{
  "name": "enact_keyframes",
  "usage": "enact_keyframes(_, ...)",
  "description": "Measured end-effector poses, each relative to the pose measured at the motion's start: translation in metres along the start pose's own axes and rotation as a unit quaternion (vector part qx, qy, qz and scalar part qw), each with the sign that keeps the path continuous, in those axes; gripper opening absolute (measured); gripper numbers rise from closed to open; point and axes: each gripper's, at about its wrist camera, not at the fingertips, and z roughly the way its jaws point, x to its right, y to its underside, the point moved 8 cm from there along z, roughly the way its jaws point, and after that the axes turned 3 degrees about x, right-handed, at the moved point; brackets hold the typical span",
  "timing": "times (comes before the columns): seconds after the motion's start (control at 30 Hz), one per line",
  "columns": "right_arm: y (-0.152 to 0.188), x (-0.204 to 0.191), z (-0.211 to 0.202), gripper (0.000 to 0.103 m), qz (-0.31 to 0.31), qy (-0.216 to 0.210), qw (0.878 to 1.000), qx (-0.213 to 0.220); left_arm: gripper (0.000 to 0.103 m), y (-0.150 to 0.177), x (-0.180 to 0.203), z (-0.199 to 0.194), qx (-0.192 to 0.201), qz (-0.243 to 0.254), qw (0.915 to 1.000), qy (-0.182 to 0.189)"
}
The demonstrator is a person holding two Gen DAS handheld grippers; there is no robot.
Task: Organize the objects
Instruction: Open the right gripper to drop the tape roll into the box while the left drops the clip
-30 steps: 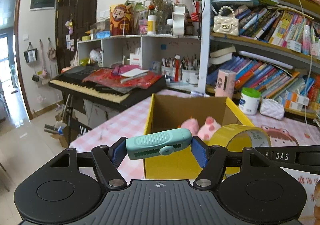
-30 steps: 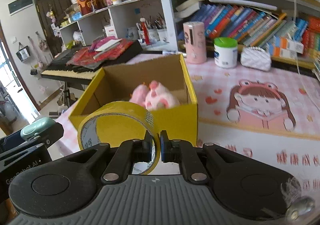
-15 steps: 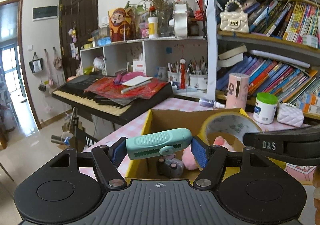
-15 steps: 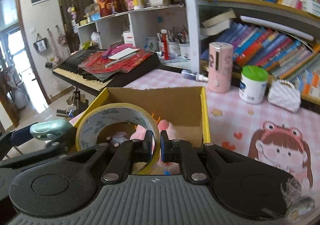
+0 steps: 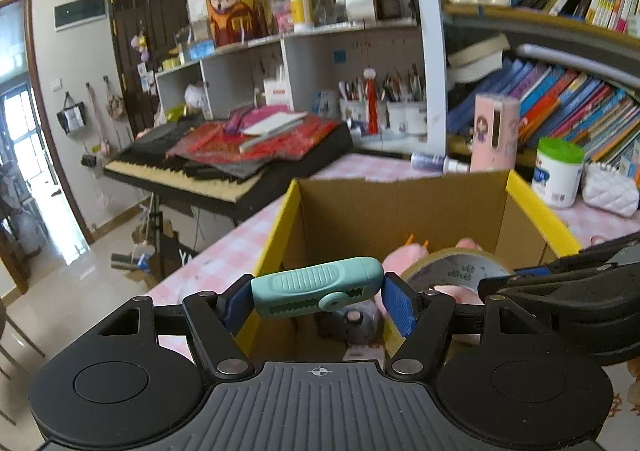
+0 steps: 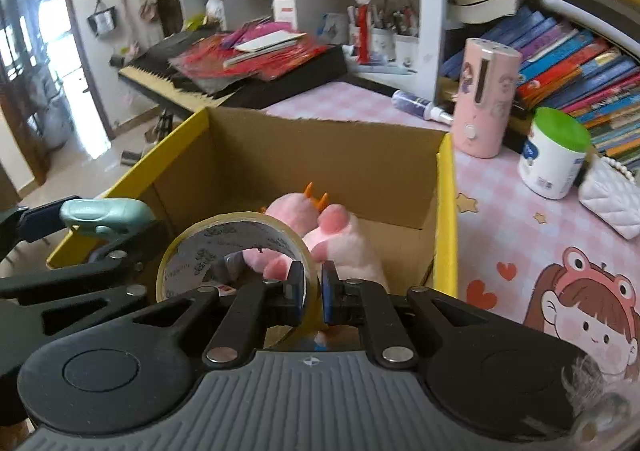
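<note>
Here the right gripper (image 6: 311, 291) pinches the tape roll (image 6: 236, 247) by its stiff, light wall at five o'clock; the left gripper (image 5: 317, 297) clamps the hard teal cutter (image 5: 318, 286) endwise, both over the yellow box (image 6: 446, 187).

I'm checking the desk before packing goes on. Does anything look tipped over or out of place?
Only the small spray bottle: it lies on its side on the pink tablecloth, behind the cardboard box, while the pink canister and green-lidded tub beside it stand upright.
</note>
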Motion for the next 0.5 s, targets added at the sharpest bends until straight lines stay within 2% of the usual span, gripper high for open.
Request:
enact_keyframes(0.17,0.002,-0.004,0.008,0.011,-0.024,-0.011,1.0,-0.007,0.068,0.006,0.002,0.009,-0.018,0.002,0.9998,-0.003)
enact_keyframes(0.33,0.005,0.0,0.013,0.019,-0.028,-0.01,0.999,-0.016,0.069,0.013,0.005,0.016,-0.037,0.0,0.9993,-0.003)
enact_keyframes(0.5,0.007,-0.001,0.015,0.02,-0.036,-0.012,0.999,-0.015,0.069,0.016,0.005,0.016,-0.042,-0.001,0.9991,-0.005)
